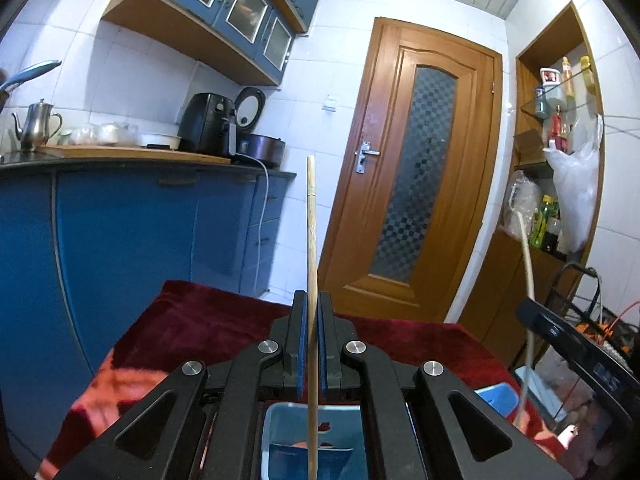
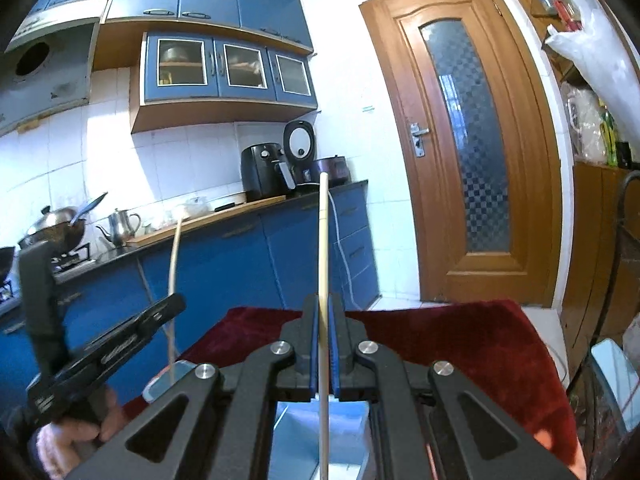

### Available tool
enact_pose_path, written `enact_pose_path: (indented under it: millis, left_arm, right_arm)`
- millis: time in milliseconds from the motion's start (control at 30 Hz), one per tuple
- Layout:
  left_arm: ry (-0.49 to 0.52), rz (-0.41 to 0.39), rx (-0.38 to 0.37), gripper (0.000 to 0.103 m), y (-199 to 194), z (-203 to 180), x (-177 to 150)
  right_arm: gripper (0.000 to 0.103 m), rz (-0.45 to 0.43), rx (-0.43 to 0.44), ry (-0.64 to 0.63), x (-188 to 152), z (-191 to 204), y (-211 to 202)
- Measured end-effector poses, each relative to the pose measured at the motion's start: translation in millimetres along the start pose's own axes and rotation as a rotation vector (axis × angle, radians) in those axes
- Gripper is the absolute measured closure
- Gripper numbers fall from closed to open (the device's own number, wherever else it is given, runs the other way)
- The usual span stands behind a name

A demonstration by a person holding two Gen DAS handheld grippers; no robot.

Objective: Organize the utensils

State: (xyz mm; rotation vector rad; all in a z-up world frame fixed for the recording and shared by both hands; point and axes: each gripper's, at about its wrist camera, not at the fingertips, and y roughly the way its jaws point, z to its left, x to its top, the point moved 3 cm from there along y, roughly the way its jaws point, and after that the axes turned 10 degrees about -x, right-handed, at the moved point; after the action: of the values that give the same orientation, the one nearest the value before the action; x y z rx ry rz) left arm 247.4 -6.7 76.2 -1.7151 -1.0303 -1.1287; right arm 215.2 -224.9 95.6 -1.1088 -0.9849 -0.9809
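My left gripper (image 1: 312, 304) is shut on a wooden chopstick (image 1: 311, 240) that stands upright between the blue pads, its lower end over a light blue bin (image 1: 276, 432). My right gripper (image 2: 323, 308) is shut on a pale chopstick (image 2: 323, 240), also upright, above a light blue bin (image 2: 352, 424). The right gripper's body (image 1: 576, 352) and its chopstick (image 1: 527, 264) show at the right of the left wrist view. The left gripper's body (image 2: 112, 344) and its chopstick (image 2: 174, 264) show at the left of the right wrist view.
A dark red cloth (image 1: 208, 320) covers the table under the bins. Behind are blue kitchen cabinets (image 1: 140, 240), a counter with an air fryer (image 1: 208, 124) and kettle (image 1: 34, 124), a wooden door (image 1: 416, 168), and shelves (image 1: 560, 120) at the right.
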Motion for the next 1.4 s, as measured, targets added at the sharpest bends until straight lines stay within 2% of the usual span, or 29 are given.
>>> enact_pose_path:
  millis: [167,300,533,1133,1200,1267,1367,1400]
  left_arm:
    - [0.012,0.010,-0.004,0.099,-0.7,-0.7,-10.6]
    - [0.003,0.034,-0.016,0.099,-1.6,-1.3,-16.8]
    - [0.012,0.048,-0.029,0.099,-11.0,-2.2,-23.3]
    - [0.021,0.110,-0.061,0.097,-31.5,-3.1,-34.5]
    - [0.022,0.121,-0.066,0.094,-33.8,-4.0,-36.5]
    - [0.016,0.124,-0.070,0.093,-36.4,-3.7,-37.6]
    - [0.010,0.133,-0.069,0.088,-37.8,-2.3,-36.1]
    - [0.008,0.136,-0.067,0.084,-37.6,-1.6,-34.7]
  right_arm:
    - [0.097,-0.033,-0.020,-0.031,-7.2,3.5,16.3]
    - [0.097,-0.024,-0.012,-0.067,-18.4,8.4,18.5]
    - [0.097,0.007,-0.015,-0.127,-33.4,10.0,6.7]
    - [0.096,0.085,-0.018,-0.156,-50.0,8.3,-13.5]
    - [0.093,0.091,-0.013,-0.159,-51.7,9.5,-15.3]
    - [0.083,0.098,-0.002,-0.158,-52.1,11.1,-17.7]
    - [0.078,0.098,0.001,-0.154,-51.4,13.3,-21.3]
    - [0.078,0.098,-0.001,-0.154,-50.6,13.3,-22.5]
